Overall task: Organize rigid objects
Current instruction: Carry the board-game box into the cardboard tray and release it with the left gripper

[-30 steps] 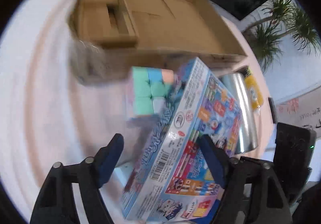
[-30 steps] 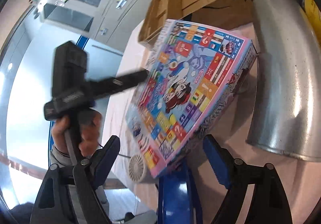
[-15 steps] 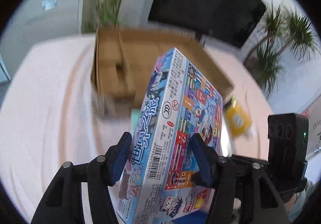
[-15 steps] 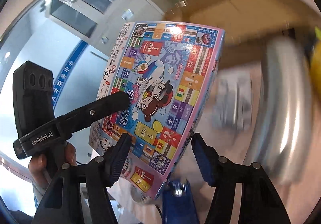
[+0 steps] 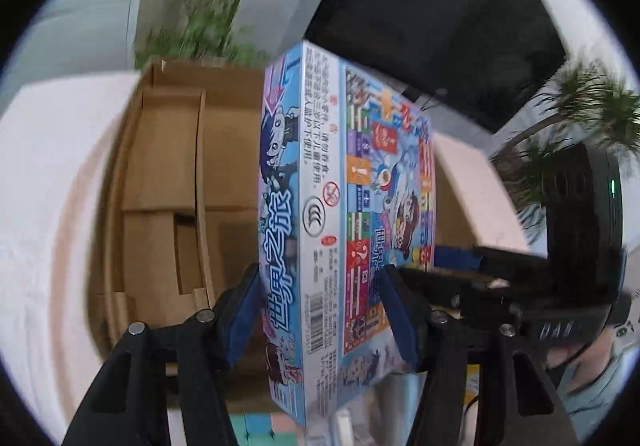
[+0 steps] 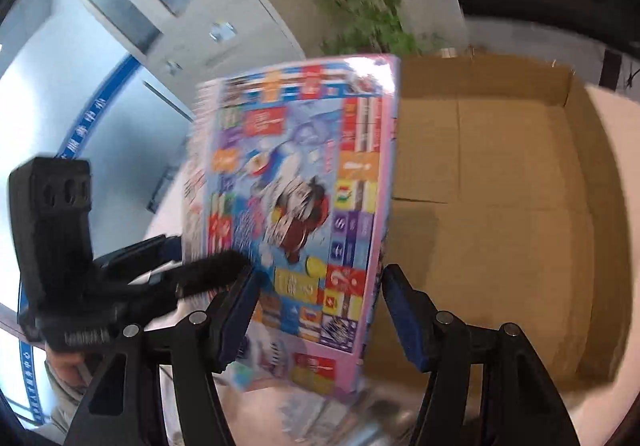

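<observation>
A colourful board-game box (image 5: 320, 230) stands on edge in the air between the fingers of my left gripper (image 5: 320, 318), which is shut on it. The same box (image 6: 296, 214) fills the middle of the right wrist view, and my right gripper (image 6: 316, 322) is shut on its near end too. The box hangs above the near wall of an open brown cardboard carton (image 5: 168, 186), whose bare floor (image 6: 500, 214) shows to the right of the box. Each gripper shows in the other's view.
A pastel puzzle cube (image 5: 260, 430) lies on the pink tablecloth (image 5: 44, 206) below the box. The carton has a cardboard divider (image 5: 200, 182) on its left side. Potted plants (image 5: 580, 114) and a dark screen (image 5: 440, 6) stand behind the table.
Both grippers have lifted the game box off the table and turned it up on edge, moving it toward the carton. The metal cylinder and yellow packet have dropped out of view.
</observation>
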The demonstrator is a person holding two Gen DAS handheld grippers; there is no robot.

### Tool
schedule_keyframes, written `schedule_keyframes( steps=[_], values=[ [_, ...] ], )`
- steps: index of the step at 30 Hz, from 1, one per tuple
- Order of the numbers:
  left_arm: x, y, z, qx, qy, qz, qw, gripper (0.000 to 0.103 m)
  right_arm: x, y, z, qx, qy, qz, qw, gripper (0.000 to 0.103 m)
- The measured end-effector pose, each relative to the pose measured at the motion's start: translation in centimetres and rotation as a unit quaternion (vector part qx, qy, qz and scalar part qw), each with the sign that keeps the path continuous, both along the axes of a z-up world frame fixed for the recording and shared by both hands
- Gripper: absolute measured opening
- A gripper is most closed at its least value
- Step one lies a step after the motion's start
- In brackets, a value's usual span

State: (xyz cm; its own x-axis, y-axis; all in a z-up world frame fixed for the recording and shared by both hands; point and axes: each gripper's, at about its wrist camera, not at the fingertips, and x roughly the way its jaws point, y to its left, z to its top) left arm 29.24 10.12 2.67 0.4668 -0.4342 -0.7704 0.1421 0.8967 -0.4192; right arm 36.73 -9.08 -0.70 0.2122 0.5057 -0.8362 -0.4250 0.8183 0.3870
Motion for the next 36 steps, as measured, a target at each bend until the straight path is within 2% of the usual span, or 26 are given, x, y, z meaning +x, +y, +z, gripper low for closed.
schedule_keyframes(
  steps=[1,4,6,8,10,15,18,19,22,23,26,29,31,34,36],
  values=[
    [0.5,-0.1,-0.9,0.004,0.012,0.003,0.9999,0.055,1.1,0.1,-0.6,-0.001,0.01,-0.001,1.0,0.061],
    [1.6,0.0,-3.5,0.028,0.047,0.016,0.9984,0.05,3.6,0.0,-4.8,-0.017,0.052,0.002,0.998,0.058],
    [1.2,-0.1,-3.4,0.056,0.041,0.022,0.9974,0.05,4.4,0.1,-6.7,-0.021,0.077,0.002,0.997,0.056],
    [0.4,0.3,-3.0,0.06,0.037,0.026,0.9971,0.05,4.5,0.0,-7.2,-0.003,0.087,0.006,0.996,0.054],
    [-0.7,0.6,-2.5,0.063,0.027,0.025,0.9974,0.05,4.1,0.5,-6.7,-0.008,0.08,0.015,0.997,0.05],
    [-4.0,1.7,-0.6,0.11,-0.027,0.037,0.9928,0.05,1.7,1.8,-6.5,-0.015,0.086,0.033,0.996,0.05],
    [-3.8,1.7,-0.3,0.097,-0.039,0.025,0.9942,0.05,0.9,1.3,-6.4,-0.023,0.077,0.019,0.997,0.057],
    [-3.4,1.3,-0.7,0.09,-0.033,0.008,0.9953,0.05,0.8,1.0,-6.5,-0.023,0.079,0.014,0.997,0.057],
    [-1.8,0.9,-1.8,0.095,-0.012,0.012,0.9954,0.049,0.6,0.4,-7.3,-0.033,0.084,-0.006,0.996,0.061],
    [-1.7,0.6,-1.8,0.094,-0.021,0.01,0.9953,0.047,0.6,0.1,-7.5,-0.036,0.084,-0.01,0.996,0.063],
    [-1.6,-0.3,-2.3,0.101,-0.003,-0.01,0.9948,0.034,0.9,-0.2,-8.4,-0.044,0.1,-0.012,0.994,0.064],
    [-2.7,-0.7,-2.2,0.139,-0.012,-0.008,0.9902,0.034,1.3,0.2,-9.7,-0.05,0.106,-0.005,0.993,0.064],
    [-3.5,0.0,-1.6,0.139,-0.021,0.003,0.9901,0.034,1.0,0.8,-9.9,-0.045,0.11,0.004,0.993,0.064],
    [-6.0,1.5,0.1,0.143,-0.055,0.018,0.9881,0.035,0.0,1.3,-9.1,-0.044,0.102,0.029,0.993,0.074],
    [-7.9,1.9,1.3,0.157,-0.085,0.03,0.9835,0.043,-1.2,0.8,-7.7,-0.03,0.089,0.038,0.995,0.088]
  ],
)
